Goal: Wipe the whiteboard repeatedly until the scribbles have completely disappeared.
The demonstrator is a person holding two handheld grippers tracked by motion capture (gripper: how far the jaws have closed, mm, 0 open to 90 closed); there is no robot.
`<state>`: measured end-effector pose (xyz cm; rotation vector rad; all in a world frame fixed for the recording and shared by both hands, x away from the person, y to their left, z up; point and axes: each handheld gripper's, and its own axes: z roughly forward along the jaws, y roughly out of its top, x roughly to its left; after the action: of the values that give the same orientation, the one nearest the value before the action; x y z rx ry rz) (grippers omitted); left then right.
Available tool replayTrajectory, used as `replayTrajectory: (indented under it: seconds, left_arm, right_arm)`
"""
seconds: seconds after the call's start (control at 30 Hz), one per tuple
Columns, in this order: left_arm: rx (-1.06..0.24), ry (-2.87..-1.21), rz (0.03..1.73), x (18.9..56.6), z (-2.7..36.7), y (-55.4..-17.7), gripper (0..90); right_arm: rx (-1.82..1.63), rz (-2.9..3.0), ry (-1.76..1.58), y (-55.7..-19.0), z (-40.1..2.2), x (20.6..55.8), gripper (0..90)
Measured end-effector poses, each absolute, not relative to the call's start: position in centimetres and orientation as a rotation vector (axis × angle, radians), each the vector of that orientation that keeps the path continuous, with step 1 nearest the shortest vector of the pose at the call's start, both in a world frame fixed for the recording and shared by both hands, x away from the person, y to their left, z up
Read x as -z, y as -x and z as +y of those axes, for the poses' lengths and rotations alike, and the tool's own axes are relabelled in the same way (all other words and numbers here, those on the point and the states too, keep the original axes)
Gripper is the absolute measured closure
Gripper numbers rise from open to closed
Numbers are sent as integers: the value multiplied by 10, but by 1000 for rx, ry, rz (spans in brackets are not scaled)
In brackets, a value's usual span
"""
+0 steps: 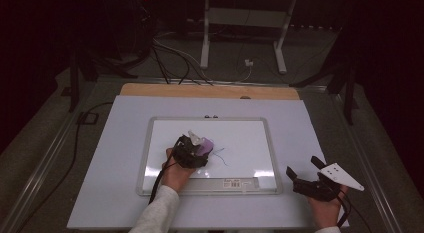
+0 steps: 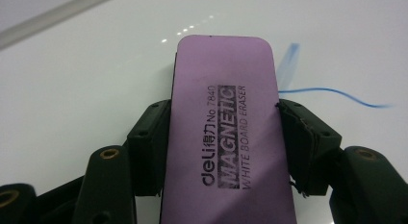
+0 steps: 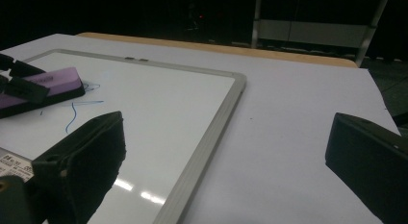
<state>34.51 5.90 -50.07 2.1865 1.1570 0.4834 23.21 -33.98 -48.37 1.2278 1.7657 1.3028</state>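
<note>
1. Eraser (image 2: 226, 137) first: you had the purple whiteboard eraser clamped across its width in your left gripper (image 1: 192, 150), lying flat on the whiteboard (image 1: 240, 130) near its middle, just beside the blue marker strokes (image 2: 337, 94).
2. Your right gripper (image 1: 307, 180) rested off the board's right edge on the table (image 1: 110, 158), jaws spread wide with nothing between them (a sensible place to park it).
3. To wipe well, I judged you needed to keep the felt face flat on the board and sweep straight over the blue lines; a tilted eraser would likely have left streaks.
4. Steadying the frame (image 3: 211, 137) with the free tool could have helped if the board slid.
5. The surface was a pale sheet over a wooden tabletop (image 1: 210, 90), glossy board on top; the room beyond was dark, with cables (image 1: 170, 55) on the floor and a white stand (image 1: 242, 23) behind.
</note>
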Motion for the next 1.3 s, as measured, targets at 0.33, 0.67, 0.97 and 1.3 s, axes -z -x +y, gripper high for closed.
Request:
replayTrajectory:
  seconds: [0.33,0.67,0.97,1.3]
  left_arm:
    - [-477,-2107,1306,502,80,-363,418]
    - [-394,-2203,1085,501,33,-331,418]
    - [-485,-2186,1166,500,48,-345,418]
    - [-498,-2137,1270,501,63,-357,419]
  right_arm:
    - [-1300,1770,-1229,-233,-339,484,9]
    - [-1301,1769,-1229,-233,-339,484,9]
    - [-1304,1762,-1232,-232,-341,484,9]
    - [-1300,1769,-1231,-233,-339,484,9]
